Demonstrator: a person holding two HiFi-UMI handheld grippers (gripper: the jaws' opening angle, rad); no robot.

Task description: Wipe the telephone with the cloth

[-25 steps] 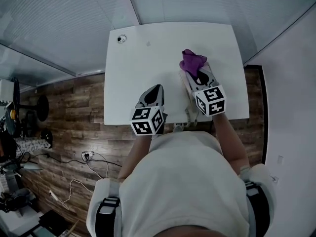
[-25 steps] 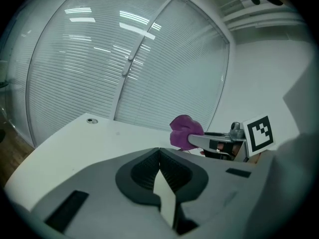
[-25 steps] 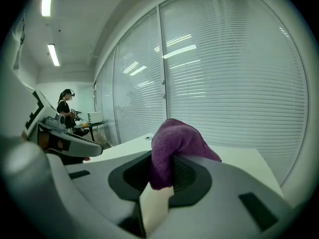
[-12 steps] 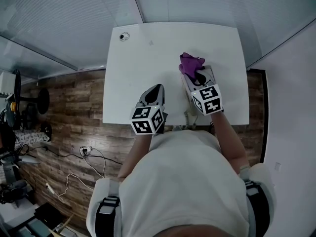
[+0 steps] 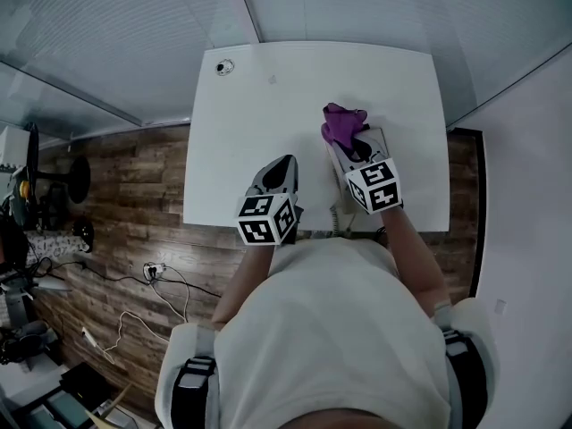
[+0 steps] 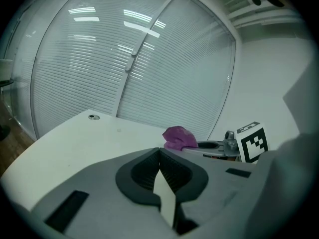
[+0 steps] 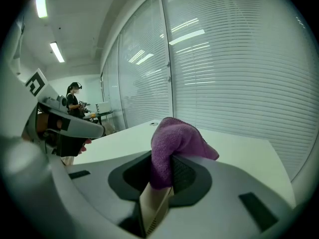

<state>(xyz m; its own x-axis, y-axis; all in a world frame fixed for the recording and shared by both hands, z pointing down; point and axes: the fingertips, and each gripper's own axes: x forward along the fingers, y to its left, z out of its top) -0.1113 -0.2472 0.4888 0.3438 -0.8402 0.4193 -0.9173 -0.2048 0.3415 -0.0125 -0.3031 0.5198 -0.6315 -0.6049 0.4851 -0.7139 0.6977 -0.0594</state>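
Observation:
My right gripper (image 5: 351, 141) is shut on a purple cloth (image 5: 342, 121) and holds it down over the far end of the grey telephone (image 5: 380, 138), which lies at the right of the white table (image 5: 259, 105). The phone's coiled cord (image 5: 337, 216) hangs over the near edge. In the right gripper view the cloth (image 7: 177, 141) bulges out from between the closed jaws of the right gripper (image 7: 167, 171). My left gripper (image 5: 283, 162) hovers shut and empty near the table's front edge, left of the phone. The left gripper view shows those jaws (image 6: 159, 166) pressed together, with the cloth (image 6: 178, 136) beyond.
A round cable grommet (image 5: 225, 65) sits in the table's far left corner. A glass wall with blinds (image 5: 134, 34) runs behind the table. Wooden floor with cables (image 5: 152, 284) lies to the left. A person (image 7: 75, 99) stands far off in the right gripper view.
My right gripper has drawn the cloth a little toward me along the telephone. The left gripper has stayed where it was.

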